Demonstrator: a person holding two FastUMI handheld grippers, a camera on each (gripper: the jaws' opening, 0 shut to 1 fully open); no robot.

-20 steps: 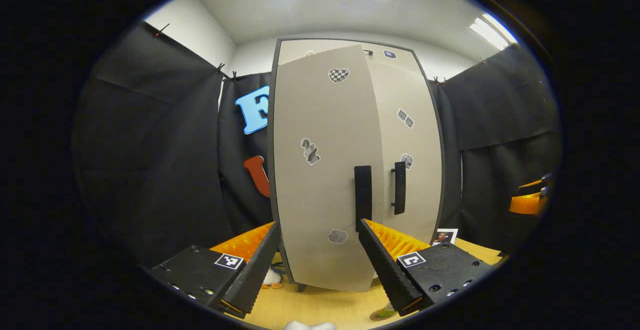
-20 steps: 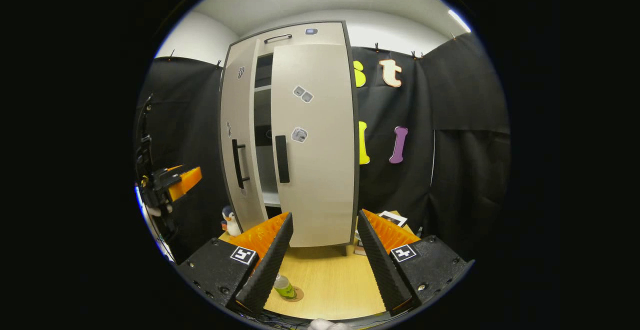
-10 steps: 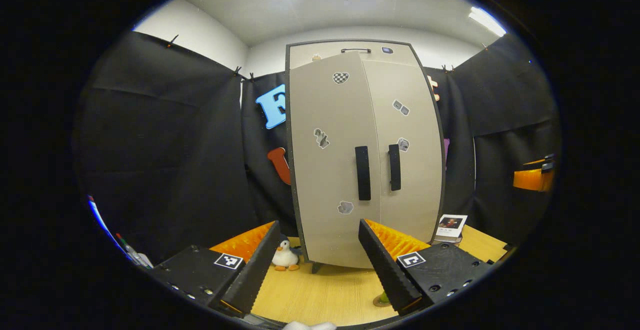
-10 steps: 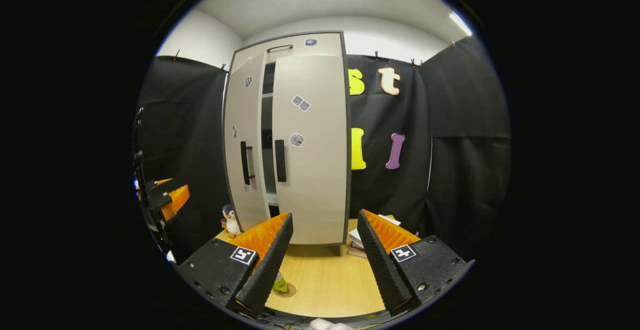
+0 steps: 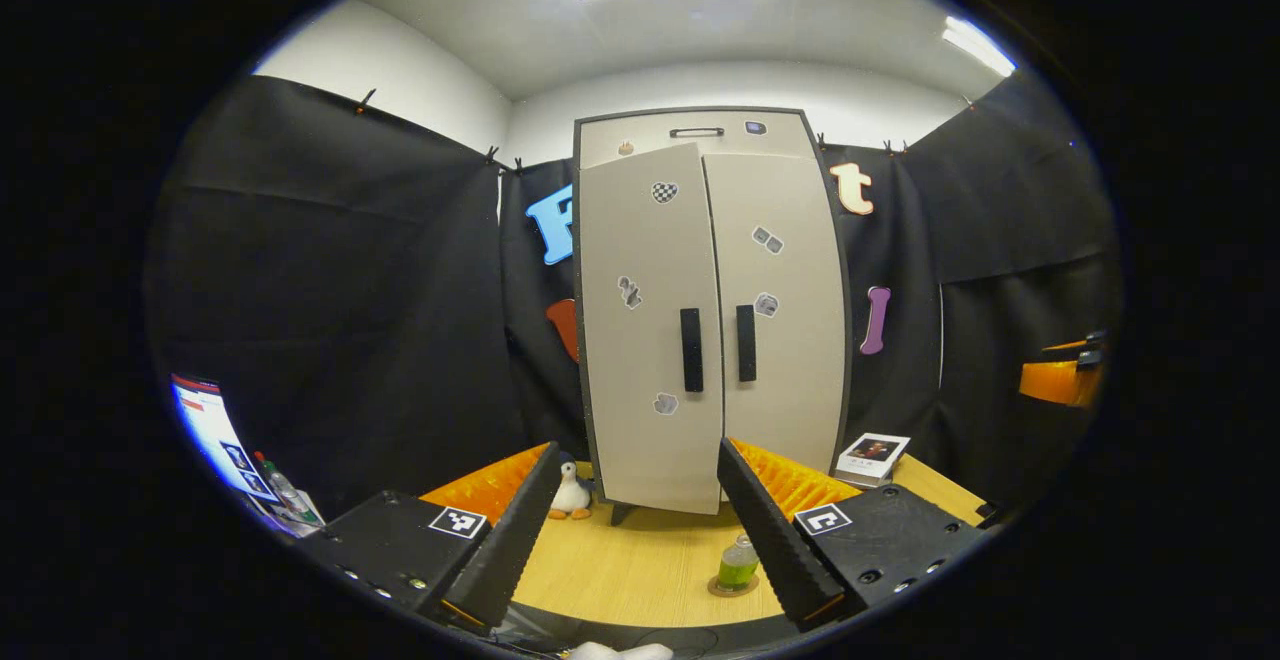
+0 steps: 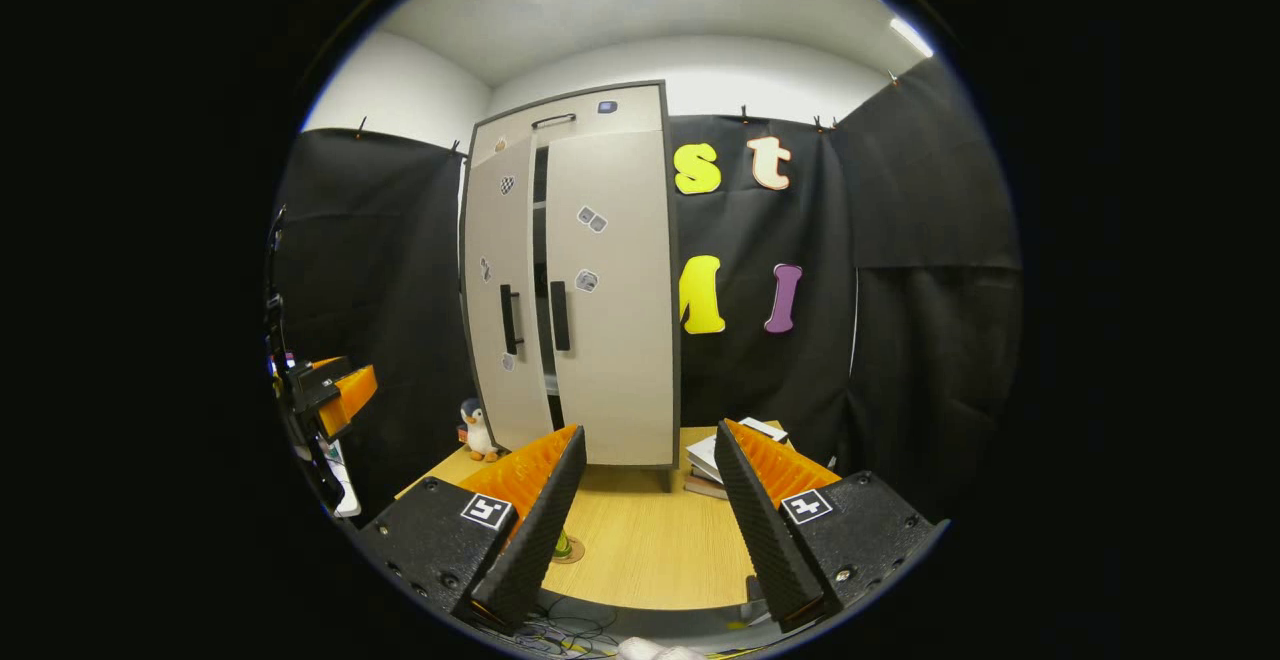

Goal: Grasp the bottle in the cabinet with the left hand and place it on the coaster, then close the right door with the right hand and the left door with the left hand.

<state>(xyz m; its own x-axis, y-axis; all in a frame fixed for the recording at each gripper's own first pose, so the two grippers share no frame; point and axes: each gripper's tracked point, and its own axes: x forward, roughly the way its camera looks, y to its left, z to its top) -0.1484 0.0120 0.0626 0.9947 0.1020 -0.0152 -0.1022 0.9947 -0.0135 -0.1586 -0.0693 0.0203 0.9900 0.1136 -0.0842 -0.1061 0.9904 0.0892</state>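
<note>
In the left gripper view, the bottle (image 5: 738, 561) is small and see-through with green drink in the lower part. It stands upright on a round brown coaster (image 5: 731, 587) on the wooden table (image 5: 620, 570). The right finger of the left gripper (image 5: 634, 530) hides one side of the bottle. That gripper is wide apart with nothing in it, well back from the cabinet (image 5: 708, 310). The cabinet is tall and grey with two doors. The left door (image 5: 645, 340) and the right door (image 5: 785, 320) look nearly flat together here, with a thin dark line between them. Each door has a black handle and little stickers. What is inside is hidden. A toy penguin (image 5: 571, 493) sits by the cabinet's left foot. A book (image 5: 872, 457) lies on the other side. Far off at the right edge there is an orange bit of the right gripper (image 5: 1058, 380), but it is cut off.

In the right gripper view, the right gripper (image 6: 640, 525) is also spread wide and holds nothing. The bottle (image 6: 563, 544) peeks out beside its left finger, mostly hidden, on the coaster (image 6: 570, 554). From this side a dark gap shows between the left door (image 6: 500, 300) and the right door (image 6: 610, 290), so the left door is not fully closed. A shelf edge shows in the gap, but the rest is too dark to make out. The penguin (image 6: 478, 430) and books (image 6: 712, 460) sit on the table (image 6: 640, 540). The left gripper (image 6: 335, 395) shows at the left edge; I cannot tell its fingers from here.
</note>
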